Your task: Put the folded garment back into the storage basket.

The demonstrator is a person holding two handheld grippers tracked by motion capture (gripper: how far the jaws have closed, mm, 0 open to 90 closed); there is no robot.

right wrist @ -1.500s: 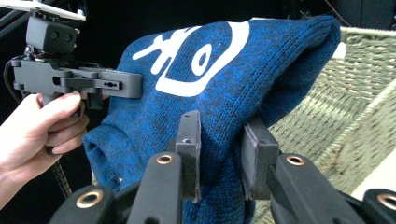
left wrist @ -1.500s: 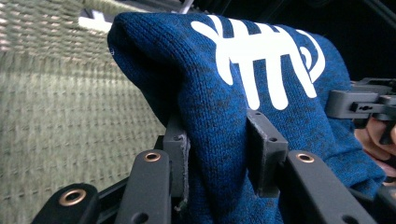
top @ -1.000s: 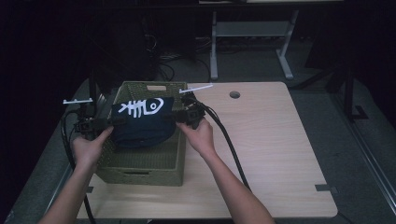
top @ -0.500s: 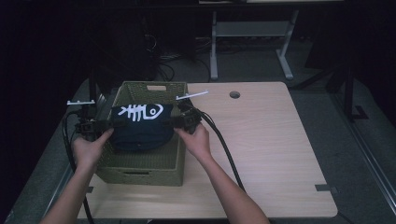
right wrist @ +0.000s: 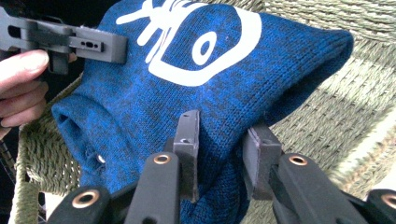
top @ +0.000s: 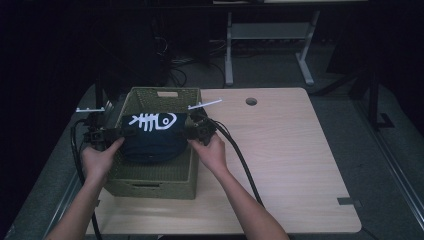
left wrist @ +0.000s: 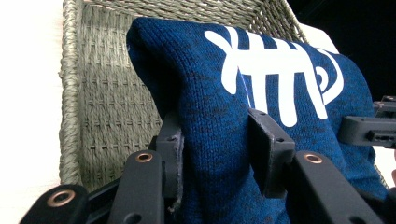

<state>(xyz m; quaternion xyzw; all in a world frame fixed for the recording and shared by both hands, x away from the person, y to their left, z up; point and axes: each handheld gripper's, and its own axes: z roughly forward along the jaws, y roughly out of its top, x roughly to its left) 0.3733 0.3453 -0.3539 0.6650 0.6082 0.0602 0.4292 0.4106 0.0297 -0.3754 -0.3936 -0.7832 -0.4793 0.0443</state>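
Observation:
A folded blue knit sweater (top: 150, 142) with a white fish-skeleton print hangs in the mouth of a green woven basket (top: 150, 187) at the table's left. My left gripper (top: 122, 132) grips its left edge and my right gripper (top: 189, 131) its right edge. In the left gripper view the jaws (left wrist: 217, 149) pinch a thick fold of the sweater (left wrist: 224, 84) in front of the basket wall (left wrist: 98, 102); they have just been opening slightly, the knit still between them. In the right gripper view the jaws (right wrist: 224, 154) are shut on the sweater (right wrist: 187, 102) above the basket (right wrist: 336, 107).
The basket stands on a light wooden table (top: 290, 160) with a round cable hole (top: 251, 101) at the back. Cables trail from both grippers along the forearms. A metal desk frame (top: 265, 35) stands on the dark floor behind the table.
The sweater has sunk a little lower into the basket, and both grippers have come down slightly with it. Both still hold its edges.

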